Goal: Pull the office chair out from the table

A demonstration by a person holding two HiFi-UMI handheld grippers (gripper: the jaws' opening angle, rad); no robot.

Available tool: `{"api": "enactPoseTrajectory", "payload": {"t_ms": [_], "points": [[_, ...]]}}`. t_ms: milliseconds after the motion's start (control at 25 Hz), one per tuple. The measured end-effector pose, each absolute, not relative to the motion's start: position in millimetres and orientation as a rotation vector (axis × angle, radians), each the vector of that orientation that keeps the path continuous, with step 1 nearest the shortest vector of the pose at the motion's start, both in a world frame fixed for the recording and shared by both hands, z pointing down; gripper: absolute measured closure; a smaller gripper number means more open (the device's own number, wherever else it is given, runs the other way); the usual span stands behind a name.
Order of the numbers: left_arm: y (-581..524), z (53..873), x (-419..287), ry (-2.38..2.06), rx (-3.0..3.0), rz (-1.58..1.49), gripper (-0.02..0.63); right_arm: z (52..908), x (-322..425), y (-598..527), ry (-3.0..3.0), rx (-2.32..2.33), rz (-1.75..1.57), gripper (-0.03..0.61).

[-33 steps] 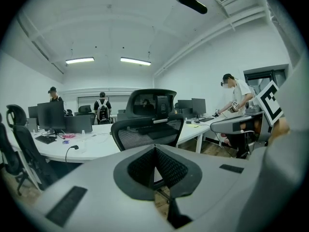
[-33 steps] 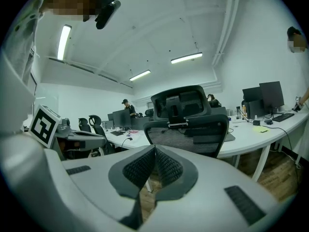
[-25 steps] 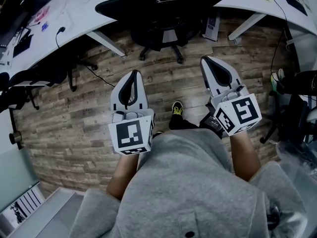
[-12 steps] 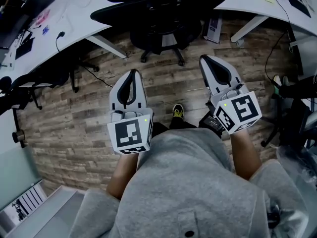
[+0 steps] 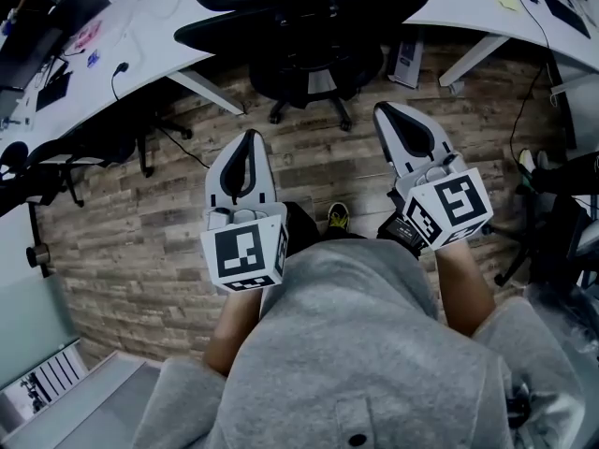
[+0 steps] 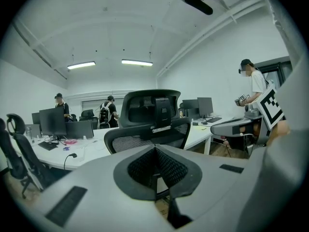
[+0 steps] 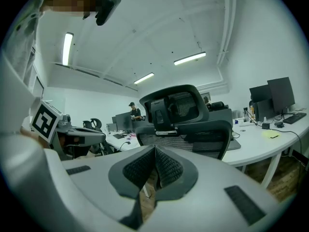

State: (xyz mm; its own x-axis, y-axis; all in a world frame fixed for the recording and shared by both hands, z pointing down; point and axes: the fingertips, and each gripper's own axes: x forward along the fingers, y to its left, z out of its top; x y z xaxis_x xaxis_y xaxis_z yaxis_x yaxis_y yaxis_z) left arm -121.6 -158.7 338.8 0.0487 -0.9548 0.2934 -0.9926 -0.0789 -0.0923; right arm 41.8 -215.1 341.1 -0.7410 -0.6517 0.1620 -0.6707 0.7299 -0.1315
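While left gripper [image 5: 249, 138] and right gripper [image 5: 386, 110] are clenched empty, office chair [image 5: 299, 26] stands ahead.

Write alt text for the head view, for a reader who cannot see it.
Looking steeply down, a person holds the left gripper and the right gripper, both shut and empty, above a wood floor, pointing at a black office chair that stands at a white table, not yet touched.
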Motion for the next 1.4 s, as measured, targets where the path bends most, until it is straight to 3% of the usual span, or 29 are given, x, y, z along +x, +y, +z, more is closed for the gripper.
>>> {"api": "enactPoseTrajectory", "payload": {"t_ms": [480, 1400], "points": [[-161.1, 329.3, -119.4, -2.019, 2.225, 0.407, 0.603, 325.5, 46.6, -218.0, -2.83, 1.133, 0.197, 0.549], [-260.0, 321.0, -191.4, -2.058, 2.22, 0.401, 0.603, 292.7, 54.8, -322.8, -2.681, 1.206, -0.111, 0.549]]}}
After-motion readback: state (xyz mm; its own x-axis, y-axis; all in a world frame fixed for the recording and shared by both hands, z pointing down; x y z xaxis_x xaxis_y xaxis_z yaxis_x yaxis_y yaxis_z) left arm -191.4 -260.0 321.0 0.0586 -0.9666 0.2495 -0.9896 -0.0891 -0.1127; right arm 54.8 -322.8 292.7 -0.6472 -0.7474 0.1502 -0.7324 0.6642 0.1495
